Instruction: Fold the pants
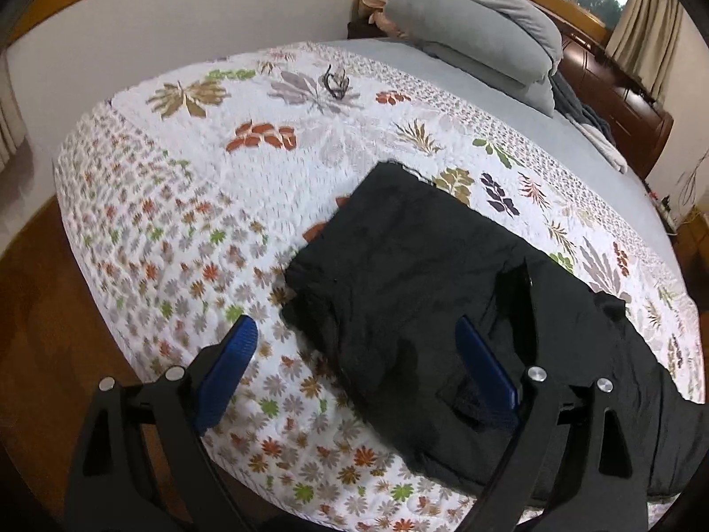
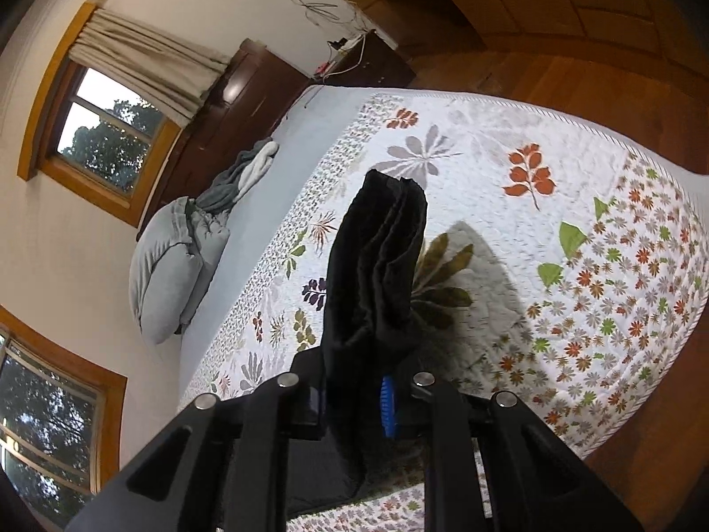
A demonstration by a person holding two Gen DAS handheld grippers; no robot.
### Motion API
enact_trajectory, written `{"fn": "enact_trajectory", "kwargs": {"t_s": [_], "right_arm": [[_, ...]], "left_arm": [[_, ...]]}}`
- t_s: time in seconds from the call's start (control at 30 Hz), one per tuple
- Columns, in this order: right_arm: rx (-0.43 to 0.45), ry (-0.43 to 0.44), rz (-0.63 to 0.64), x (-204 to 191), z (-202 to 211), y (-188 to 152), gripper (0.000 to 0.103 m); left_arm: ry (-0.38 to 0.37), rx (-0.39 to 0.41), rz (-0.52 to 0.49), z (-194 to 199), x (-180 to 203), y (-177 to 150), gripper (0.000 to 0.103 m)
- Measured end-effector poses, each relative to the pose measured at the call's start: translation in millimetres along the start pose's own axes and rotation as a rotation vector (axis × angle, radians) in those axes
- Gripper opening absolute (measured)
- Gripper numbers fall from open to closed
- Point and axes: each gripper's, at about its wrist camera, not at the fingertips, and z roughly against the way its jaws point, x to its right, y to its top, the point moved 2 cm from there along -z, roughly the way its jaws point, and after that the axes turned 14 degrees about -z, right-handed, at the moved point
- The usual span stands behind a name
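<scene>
Black pants [image 1: 412, 275] lie partly folded on the flowered quilt [image 1: 186, 204] of a bed. My left gripper [image 1: 359, 337] hangs over their near end, open wide, one blue pad over the quilt and the other over the black cloth, nothing pinched. In the right wrist view my right gripper [image 2: 354, 394] is shut on a bunched end of the pants [image 2: 381, 257]. That end stands up in several layers above the quilt [image 2: 509, 142] and casts a shadow. Only the right blue pad shows; cloth hides the other.
Grey pillows [image 1: 478, 26] and loose clothes lie at the head of the bed by a dark wooden headboard [image 1: 620, 93]. A small dark hair clip [image 1: 336, 82] rests on the far quilt. Wooden floor [image 1: 40, 310] surrounds the bed. Windows with curtains [image 2: 146, 66] stand behind.
</scene>
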Motion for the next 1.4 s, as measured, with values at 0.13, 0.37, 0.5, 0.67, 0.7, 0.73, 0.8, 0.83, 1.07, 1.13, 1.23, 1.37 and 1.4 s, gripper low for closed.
{"fn": "enact_trajectory", "kwargs": {"t_s": [0.13, 0.37, 0.5, 0.67, 0.7, 0.73, 0.8, 0.83, 1.07, 1.13, 1.23, 1.37, 1.4], "right_arm": [[0.005, -0.010, 0.036, -15.0, 3.8, -5.8, 0.017], [0.020, -0.031, 0.091, -32.8, 6.9, -15.2, 0.017], [0.036, -0.063, 0.147, -47.3, 8.5, -23.1, 0.017], [0.050, -0.106, 0.222, -68.3, 11.7, -34.5, 0.017], [0.054, -0.111, 0.233, -72.9, 12.8, -36.3, 0.017], [0.056, -0.117, 0.243, -76.9, 13.5, -37.9, 0.017], [0.060, -0.138, 0.264, -84.7, 14.3, -41.5, 0.017], [0.060, -0.142, 0.273, -88.8, 14.8, -43.7, 0.017], [0.111, -0.199, 0.412, -121.6, 18.6, -66.2, 0.016], [0.122, -0.214, 0.448, -128.9, 18.8, -71.8, 0.016], [0.125, -0.226, 0.484, -135.5, 16.6, -77.3, 0.016], [0.125, -0.228, 0.527, -146.5, 14.2, -84.9, 0.016], [0.125, -0.228, 0.536, -148.8, 13.5, -86.6, 0.016]], "left_arm": [[-0.009, -0.005, 0.023, -1.4, -3.8, 0.0, 0.091], [0.013, -0.038, 0.064, -8.1, -10.3, -8.5, 0.091], [0.040, -0.030, 0.025, -5.5, -3.2, -8.9, 0.091], [0.073, -0.024, -0.045, -2.9, 9.6, -7.6, 0.091], [0.077, -0.027, -0.049, -3.4, 10.4, -7.3, 0.091], [0.080, -0.030, -0.049, -3.7, 10.4, -7.3, 0.091], [0.091, -0.036, -0.041, -4.1, 9.0, -7.8, 0.091], [0.093, -0.038, -0.040, -4.4, 8.7, -7.9, 0.091], [0.113, -0.056, -0.078, -7.3, 14.6, -7.4, 0.091], [0.114, -0.063, -0.083, -9.0, 14.8, -7.2, 0.091], [0.114, -0.078, -0.077, -11.6, 13.4, -7.6, 0.091], [0.107, -0.086, -0.067, -13.3, 12.0, -8.4, 0.091], [0.106, -0.088, -0.063, -14.2, 11.3, -8.6, 0.091]]}}
